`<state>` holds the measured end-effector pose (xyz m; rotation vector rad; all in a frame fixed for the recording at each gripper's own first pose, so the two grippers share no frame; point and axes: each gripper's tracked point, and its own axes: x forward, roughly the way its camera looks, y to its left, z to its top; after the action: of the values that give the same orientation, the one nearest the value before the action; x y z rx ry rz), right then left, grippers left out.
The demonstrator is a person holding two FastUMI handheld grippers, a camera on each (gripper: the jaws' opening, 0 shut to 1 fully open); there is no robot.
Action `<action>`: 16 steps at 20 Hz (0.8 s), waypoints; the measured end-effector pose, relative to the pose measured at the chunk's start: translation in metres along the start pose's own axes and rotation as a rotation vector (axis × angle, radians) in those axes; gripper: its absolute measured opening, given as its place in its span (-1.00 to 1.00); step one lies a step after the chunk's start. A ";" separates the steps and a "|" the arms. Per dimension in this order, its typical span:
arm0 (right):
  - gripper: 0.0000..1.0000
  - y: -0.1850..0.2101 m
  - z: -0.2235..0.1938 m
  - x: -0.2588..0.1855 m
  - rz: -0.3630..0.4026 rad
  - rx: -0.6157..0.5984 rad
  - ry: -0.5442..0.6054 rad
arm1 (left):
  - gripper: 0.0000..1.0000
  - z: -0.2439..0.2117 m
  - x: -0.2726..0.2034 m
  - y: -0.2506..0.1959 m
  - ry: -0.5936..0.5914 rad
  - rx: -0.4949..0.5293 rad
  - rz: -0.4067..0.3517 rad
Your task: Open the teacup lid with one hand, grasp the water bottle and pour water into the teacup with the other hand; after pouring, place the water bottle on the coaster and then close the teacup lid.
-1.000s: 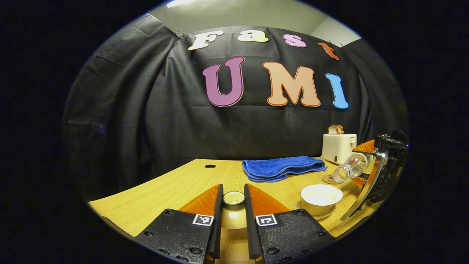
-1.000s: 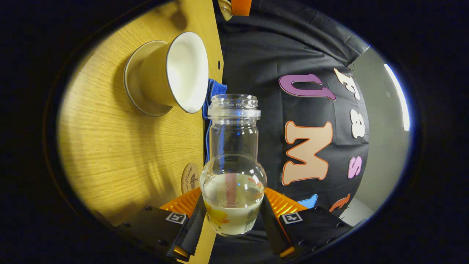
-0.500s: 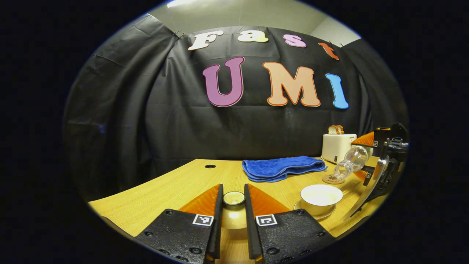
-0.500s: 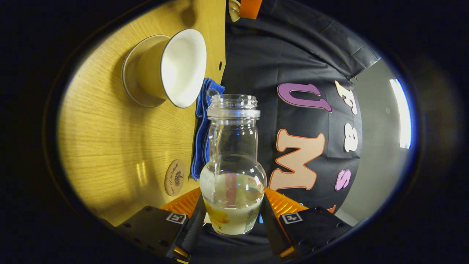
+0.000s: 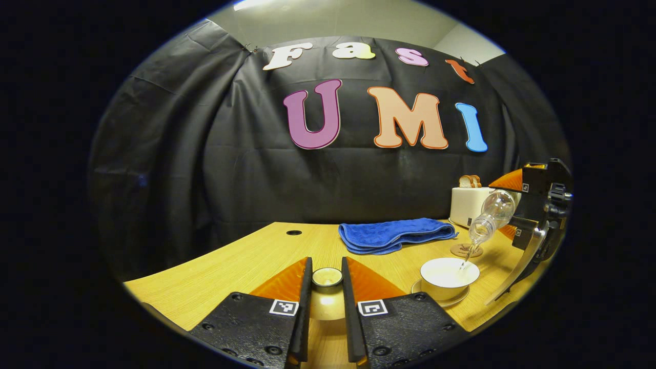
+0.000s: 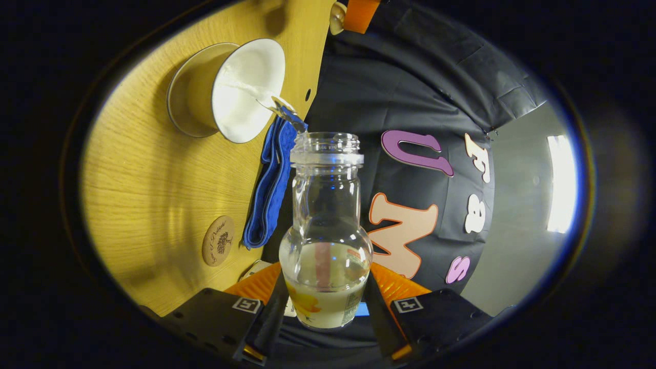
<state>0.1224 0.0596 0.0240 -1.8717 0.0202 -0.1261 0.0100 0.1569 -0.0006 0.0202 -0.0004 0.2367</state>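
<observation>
Nearest, the left gripper (image 5: 326, 302) is clamped on the knob of the round lid (image 5: 327, 279), held off the cup. Toward the table's right edge the right gripper (image 6: 324, 312) grips the clear glass bottle (image 6: 326, 225), tipped — a thin stream falls into the glossy white cup (image 5: 449, 274). Pouring is underway; the round coaster (image 5: 465, 250) just behind the cup waits, lid closing last.

Left gripper (image 5: 326, 307): level and low over the table's near edge, pointing toward the far edge; fingers drawn close, pressing both sides of the teacup lid (image 5: 327, 287).
Right gripper (image 6: 324, 307): raised by the table's right edge, rolled sideways and tipped down; fingers clamped on the water bottle (image 6: 326, 241), also seen in the left gripper view (image 5: 512, 210).
</observation>
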 end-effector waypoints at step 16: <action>0.55 0.001 0.021 -0.001 -0.001 -0.054 -0.049 | -0.46 0.000 0.001 -0.001 0.000 -0.001 0.000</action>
<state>0.1236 0.0792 0.0168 -1.9285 -0.0107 -0.0809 0.0108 0.1564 -0.0008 0.0192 -0.0003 0.2363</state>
